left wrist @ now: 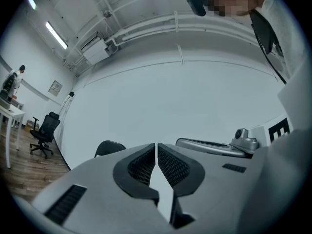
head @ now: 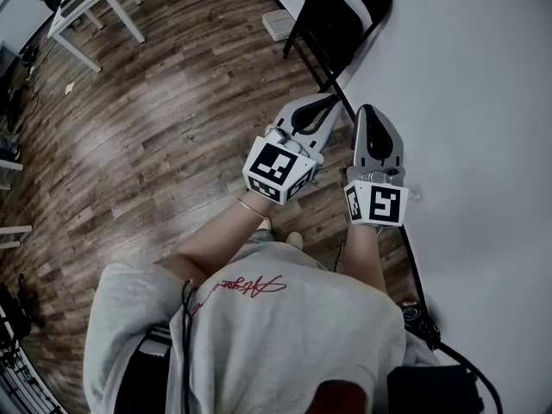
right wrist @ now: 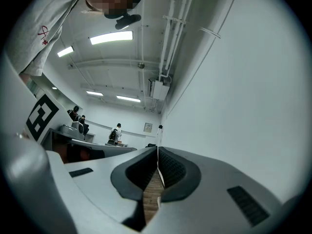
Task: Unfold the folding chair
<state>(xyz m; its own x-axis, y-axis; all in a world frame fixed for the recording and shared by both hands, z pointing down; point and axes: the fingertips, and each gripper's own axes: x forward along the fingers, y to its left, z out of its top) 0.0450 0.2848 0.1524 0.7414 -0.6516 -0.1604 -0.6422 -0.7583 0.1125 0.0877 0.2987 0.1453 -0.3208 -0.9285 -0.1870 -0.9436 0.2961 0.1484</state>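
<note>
Left tongs (left wrist: 156, 146): shut, nothing between them. Right tongs (right wrist: 157, 150): shut, empty. Both held side by side, pointing toward the chair (head: 339, 17) but apart from it. Chair black, folded, leaning against the wall (head: 483, 102), feet on the floor (head: 172, 119).

Wood floor (head: 172, 119) is carrying the folding chair (head: 336, 15) by the wall (head: 466, 102). A white table (head: 82, 3) and a white box (head: 278, 24) are standing farther off.

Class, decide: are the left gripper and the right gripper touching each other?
Apart. The head view shows floor between the left gripper and right gripper.
</note>
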